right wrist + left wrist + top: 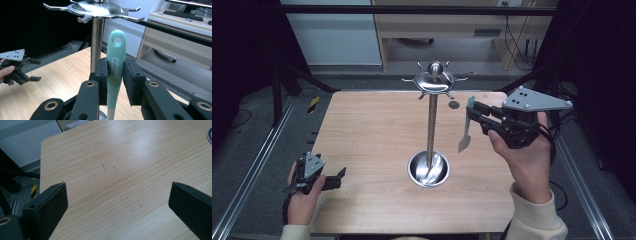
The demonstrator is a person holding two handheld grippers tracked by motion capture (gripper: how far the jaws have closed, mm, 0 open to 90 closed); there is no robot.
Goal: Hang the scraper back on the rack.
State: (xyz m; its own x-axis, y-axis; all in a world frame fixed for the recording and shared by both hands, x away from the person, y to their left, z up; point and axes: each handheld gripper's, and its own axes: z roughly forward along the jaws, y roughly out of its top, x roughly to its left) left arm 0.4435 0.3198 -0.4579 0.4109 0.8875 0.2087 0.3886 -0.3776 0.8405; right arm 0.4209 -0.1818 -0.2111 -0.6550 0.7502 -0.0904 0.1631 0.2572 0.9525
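Keep the right gripper [115, 82] clamped on the green-handled utensil [115, 67] beside the rack [432, 82], lift its hanging hole level with a hook, leaving the open left gripper [337, 178] parked low.

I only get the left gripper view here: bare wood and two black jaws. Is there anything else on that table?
Observer: Yes, a steel utensil stand rises from a round base at the table's middle, with hooks around its top.
Operator: Is anything hanging on it?
Observer: Nothing hangs on the hooks that I can see.
Operator: And the other hand?
Observer: The right gripper is shut on a utensil's mint-green handle, raised right of the stand, blade end down.
Operator: Does the handle have a way to hang?
Observer: Yes, there is a hole at its upper end, near the hooks.
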